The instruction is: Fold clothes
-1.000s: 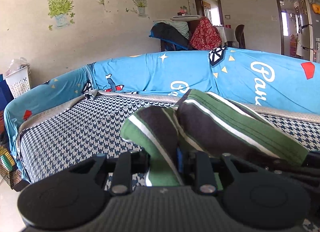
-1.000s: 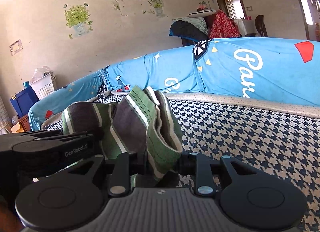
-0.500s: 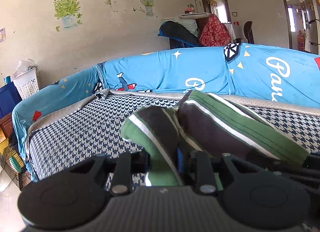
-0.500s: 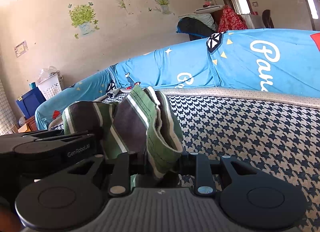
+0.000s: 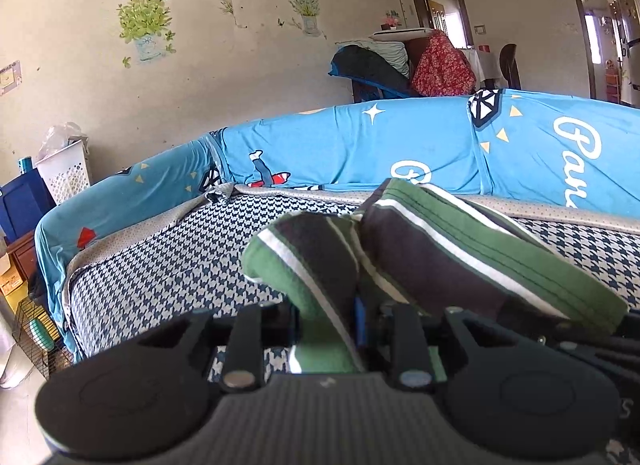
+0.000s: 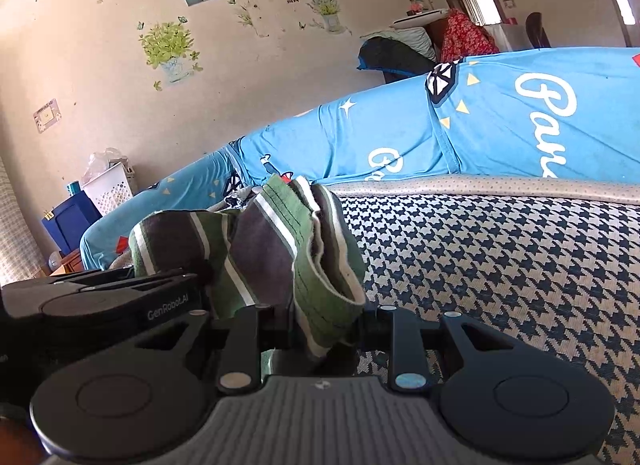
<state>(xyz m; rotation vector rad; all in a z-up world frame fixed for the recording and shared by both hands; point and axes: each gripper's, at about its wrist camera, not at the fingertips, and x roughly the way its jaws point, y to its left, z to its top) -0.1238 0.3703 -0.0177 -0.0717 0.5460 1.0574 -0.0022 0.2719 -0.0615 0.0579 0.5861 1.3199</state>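
Above the houndstooth seat of the sofa (image 5: 168,265), a striped garment (image 5: 440,249) is held up between two hand-held grippers. Its cloth is a soft knit in bands of green and dark grey-brown, parted by thin white lines, with stitched rows along the green hem. The left gripper (image 5: 326,329) pinches a rolled, rounded fold of it, the black jaws pressed close against the cloth. The right gripper (image 6: 320,329) clamps a thicker bunch of layered hem edges (image 6: 320,249), the jaws closed on that wad. In the right wrist view the left gripper's black body (image 6: 120,301) lies just beside the garment, on its left side. The garment spans between the two tools in a slack, creased ridge, raised off the seat. The seat cover is a woven fabric in a small dark blue and cream check, bordered by a pale dotted strip (image 6: 500,185). Behind it the backrest wears a smooth bright blue cover (image 5: 400,145) printed with white script, stars and small triangles. A white perforated basket (image 5: 66,177) stands near the sofa's far end against a scuffed wall with flower stickers.
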